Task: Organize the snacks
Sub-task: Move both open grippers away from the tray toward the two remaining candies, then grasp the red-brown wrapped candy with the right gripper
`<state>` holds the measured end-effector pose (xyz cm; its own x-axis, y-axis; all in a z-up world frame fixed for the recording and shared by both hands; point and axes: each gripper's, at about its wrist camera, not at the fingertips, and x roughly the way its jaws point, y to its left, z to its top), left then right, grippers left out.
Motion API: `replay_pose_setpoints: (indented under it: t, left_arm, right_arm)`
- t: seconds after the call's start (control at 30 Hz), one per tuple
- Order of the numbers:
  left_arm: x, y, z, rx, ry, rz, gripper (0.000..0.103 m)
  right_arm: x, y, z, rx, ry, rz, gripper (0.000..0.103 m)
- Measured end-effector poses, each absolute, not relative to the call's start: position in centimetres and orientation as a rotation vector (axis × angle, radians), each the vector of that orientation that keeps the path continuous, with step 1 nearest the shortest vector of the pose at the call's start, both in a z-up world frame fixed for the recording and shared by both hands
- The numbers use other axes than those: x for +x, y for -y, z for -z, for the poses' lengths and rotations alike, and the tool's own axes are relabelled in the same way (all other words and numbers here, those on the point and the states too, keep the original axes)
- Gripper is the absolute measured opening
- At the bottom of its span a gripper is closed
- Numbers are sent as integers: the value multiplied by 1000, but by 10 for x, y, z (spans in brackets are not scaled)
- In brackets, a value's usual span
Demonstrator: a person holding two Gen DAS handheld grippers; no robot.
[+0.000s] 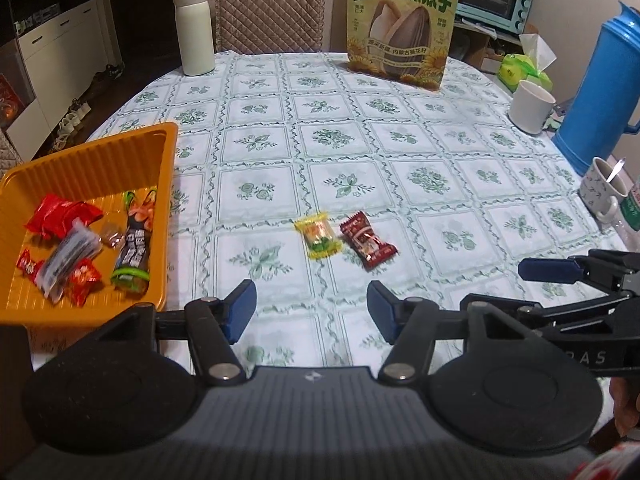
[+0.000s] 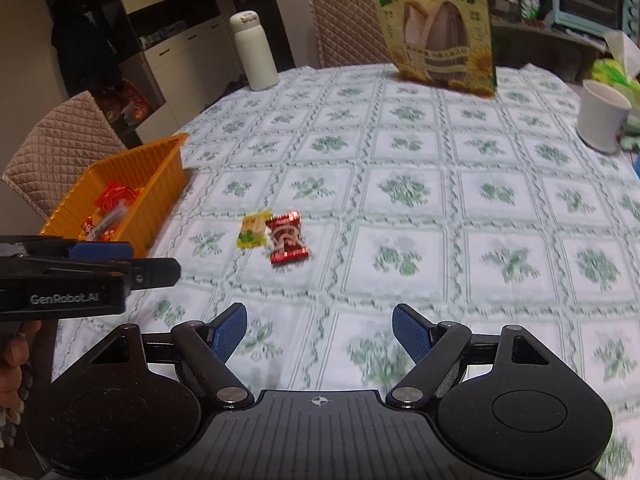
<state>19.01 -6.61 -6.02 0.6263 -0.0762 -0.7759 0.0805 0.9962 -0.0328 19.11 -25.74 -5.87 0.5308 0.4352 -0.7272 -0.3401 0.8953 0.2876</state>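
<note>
Currently, both grippers hover low over the table with nothing between their fingers. The left gripper has its blue pads spread wide, and the right gripper is spread equally wide.

Two loose snacks lie on the floral tablecloth ahead of both grippers: a yellow candy and a dark red candy. They sit just beside each other, the yellow one to the left; whether they touch cannot be told. Neither gripper touches them.

The orange tray sits at the table's left edge, well apart from the two candies. It holds several wrapped snacks: red packets, a clear-wrapped bar and a dark packet with green ends.

In the left wrist view, the right gripper appears at the right edge, side-on. In the right wrist view, the left gripper appears at the left edge, in front of the tray.

At the far side stand a sunflower seed bag, upright, and a white bottle. A white cup, a blue jug and a mug with a spoon stand along the right edge.
</note>
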Motion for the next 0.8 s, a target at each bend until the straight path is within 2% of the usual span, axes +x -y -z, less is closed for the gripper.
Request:
replay_pose_setpoints:
  t: [0.07, 0.13, 0.43, 0.8]
  left_arm:
    - [199, 65, 63, 6, -898, 88, 57]
    - [207, 65, 67, 9, -906, 85, 57]
    - [234, 60, 77, 27, -939, 75, 57]
    - [254, 54, 83, 45, -967, 72, 55]
  right_arm:
    - [198, 254, 61, 112, -883, -476, 79]
    - [206, 250, 63, 109, -873, -489, 73]
    - [240, 230, 77, 86, -859, -545, 57]
    - [267, 204, 100, 45, -880, -590, 46]
